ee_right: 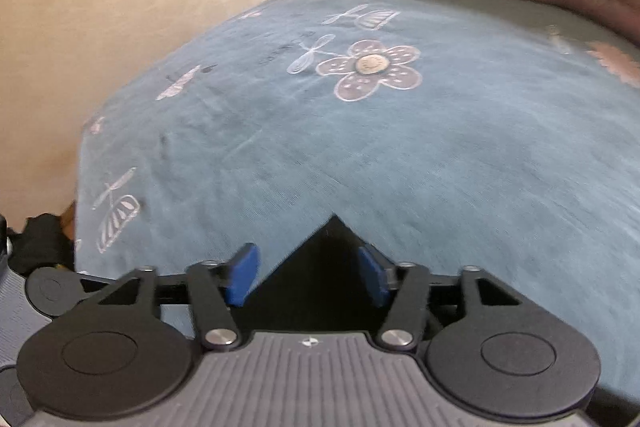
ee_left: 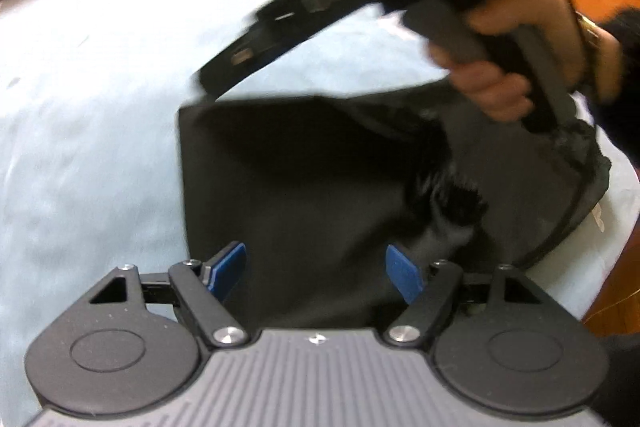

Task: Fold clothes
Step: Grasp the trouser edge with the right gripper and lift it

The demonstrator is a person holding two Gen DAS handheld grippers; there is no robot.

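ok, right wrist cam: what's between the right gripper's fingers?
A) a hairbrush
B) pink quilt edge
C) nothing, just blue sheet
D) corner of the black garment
D: a pointed corner of the black garment lies between the blue fingers of the right gripper, on the blue sheet; the pads stand apart from it.

My left feed is washed out: the pale blue sheet (ee_left: pixel 92 155) blows nearly white left of the dark garment (ee_left: pixel 304 195), whose folds sink into featureless black. Motion smears the hand (ee_left: pixel 516 63) above that garment. My right feed is softer, evenly lit, with mild blur. Fisheye bending curves both pictures' edges, corners vignetted black.
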